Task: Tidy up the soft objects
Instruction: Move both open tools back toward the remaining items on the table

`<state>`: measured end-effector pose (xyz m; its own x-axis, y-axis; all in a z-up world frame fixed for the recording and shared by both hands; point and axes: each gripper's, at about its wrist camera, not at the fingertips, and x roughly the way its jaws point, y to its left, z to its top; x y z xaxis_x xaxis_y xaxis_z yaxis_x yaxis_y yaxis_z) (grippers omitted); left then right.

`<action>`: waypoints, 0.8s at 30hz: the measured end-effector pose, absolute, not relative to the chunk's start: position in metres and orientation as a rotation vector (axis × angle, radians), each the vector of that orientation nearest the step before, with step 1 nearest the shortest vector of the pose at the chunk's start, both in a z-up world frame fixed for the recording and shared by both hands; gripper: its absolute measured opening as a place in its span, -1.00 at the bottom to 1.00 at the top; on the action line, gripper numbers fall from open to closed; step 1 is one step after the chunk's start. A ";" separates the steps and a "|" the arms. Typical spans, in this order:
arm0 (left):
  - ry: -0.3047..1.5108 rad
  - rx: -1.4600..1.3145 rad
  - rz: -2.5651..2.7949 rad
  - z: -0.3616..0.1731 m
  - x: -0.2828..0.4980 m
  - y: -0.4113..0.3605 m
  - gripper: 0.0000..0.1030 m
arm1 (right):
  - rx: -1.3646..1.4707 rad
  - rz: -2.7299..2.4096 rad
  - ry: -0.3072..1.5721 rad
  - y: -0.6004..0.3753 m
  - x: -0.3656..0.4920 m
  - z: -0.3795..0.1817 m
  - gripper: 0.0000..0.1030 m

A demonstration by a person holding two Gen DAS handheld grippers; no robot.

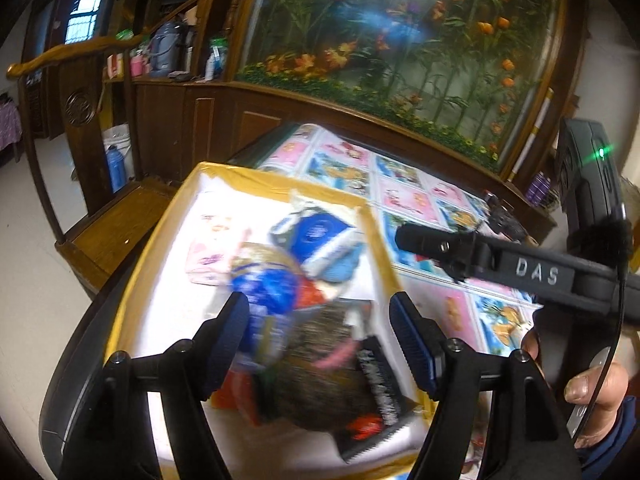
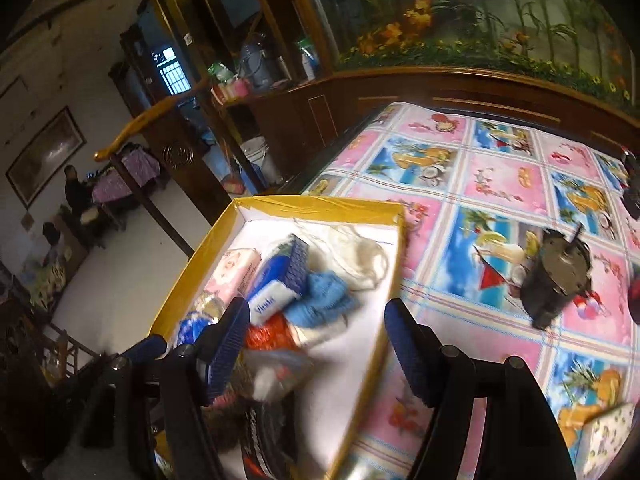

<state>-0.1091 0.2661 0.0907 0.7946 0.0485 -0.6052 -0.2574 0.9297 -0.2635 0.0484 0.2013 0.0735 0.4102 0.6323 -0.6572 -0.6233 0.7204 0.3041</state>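
between drops: both hand-held grippers, left (image 1: 320,340) and right (image 2: 316,344), apart and empty above the yellow-rimmed white box (image 2: 320,205) of soft packets on the desk (image 2: 500,184). next: fetching the white patterned pack (image 2: 610,430) at 4 o'clock.

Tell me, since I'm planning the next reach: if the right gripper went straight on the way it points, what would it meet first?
Probably the white floor of the yellow box, near the blue knitted piece; the right gripper is open and empty. Depth is uncertain.

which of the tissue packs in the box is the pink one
The pink tissue pack lying nearest the box's left wall; the blue and white packs beside it lean toward the blue knit piece.
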 end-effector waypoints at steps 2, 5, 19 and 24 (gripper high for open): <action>0.634 -0.321 0.146 0.095 -0.108 0.251 0.41 | 0.037 0.779 0.834 0.178 0.046 0.071 0.45; 0.644 -0.281 0.109 0.100 -0.103 0.226 0.43 | 0.075 0.742 0.831 0.135 0.046 0.068 0.45; 0.792 -0.008 -0.124 0.075 -0.043 0.054 0.60 | 0.373 0.424 0.720 -0.129 0.075 0.044 0.54; 0.815 0.193 -0.220 0.060 -0.010 -0.019 0.62 | 0.521 0.322 0.766 -0.178 0.086 0.031 0.54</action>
